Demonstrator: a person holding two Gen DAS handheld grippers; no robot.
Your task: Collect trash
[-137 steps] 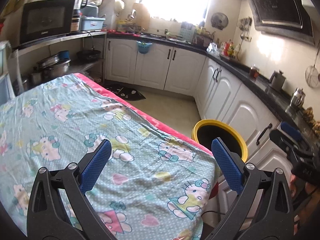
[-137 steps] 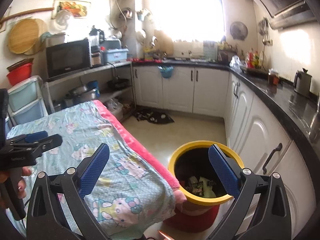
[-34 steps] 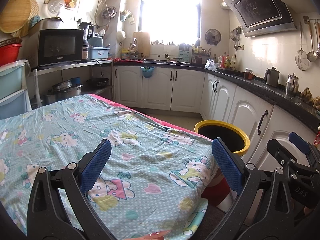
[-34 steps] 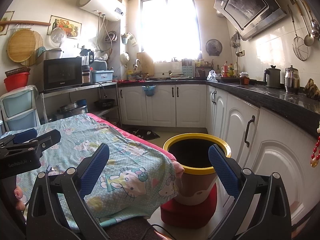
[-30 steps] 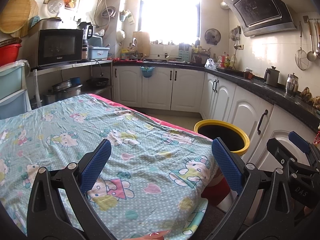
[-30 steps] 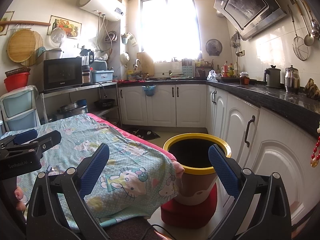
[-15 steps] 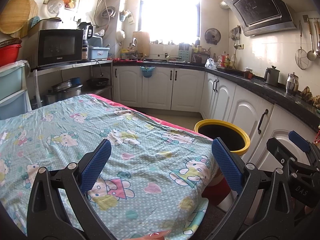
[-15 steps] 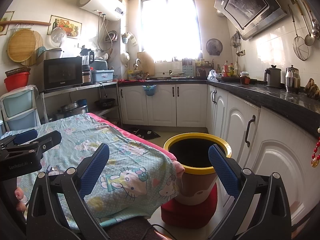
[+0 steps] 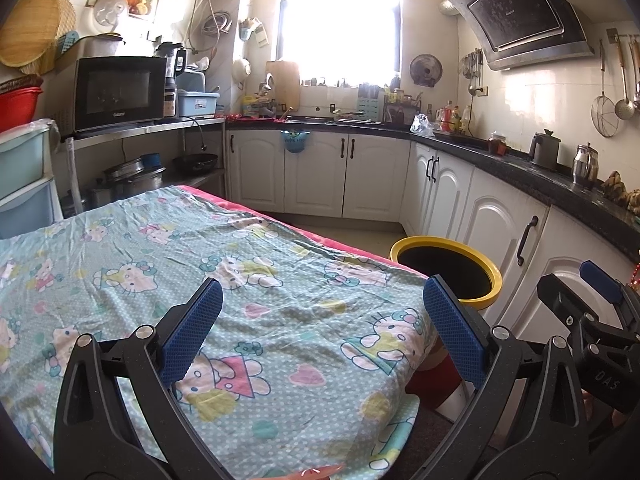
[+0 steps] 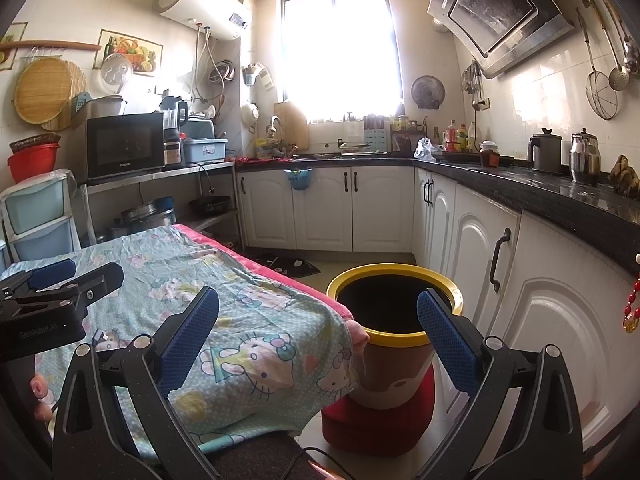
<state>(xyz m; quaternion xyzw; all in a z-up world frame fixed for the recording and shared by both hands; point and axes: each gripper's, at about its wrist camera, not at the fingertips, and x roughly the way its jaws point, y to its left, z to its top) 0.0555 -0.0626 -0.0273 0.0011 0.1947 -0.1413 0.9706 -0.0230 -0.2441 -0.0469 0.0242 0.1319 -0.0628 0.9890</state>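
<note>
Two grippers, both empty. Left gripper (image 9: 322,322): blue-padded fingers (image 9: 192,326) spread wide apart, nothing between them, hovering over the near part of the bench (image 9: 168,248). Right gripper (image 10: 318,326): fingers likewise wide apart and empty, held just beside the bin on its near side, one finger over the cloth corner, the other in front of the bin rim.

One bench, left of the bin, covered by a cartoon-cat cloth (image 9: 280,320) with a pink edge facing the bin. No trash shows on any part of the cloth in either view.

One bin (image 10: 416,276), yellow rim, brown body, standing on a red base (image 10: 380,420) on the floor, touching or nearly touching the bench corner. Inside reads as black from this angle; contents cannot be told.

Beyond the bin: white cabinets (image 10: 380,208) under a dark countertop carrying a kettle (image 10: 545,150) and bottles. Far left of the bin: microwave (image 10: 124,144) on a shelf, plastic drawers below it.

Status, as a judgement: the bench looks cleared and neither gripper carries anything, so collecting appears finished or close to it. Anything left would be out of view, on the floor or off the near bench edge. No trash item is visible anywhere; if collected, it would lie in the bin.
</note>
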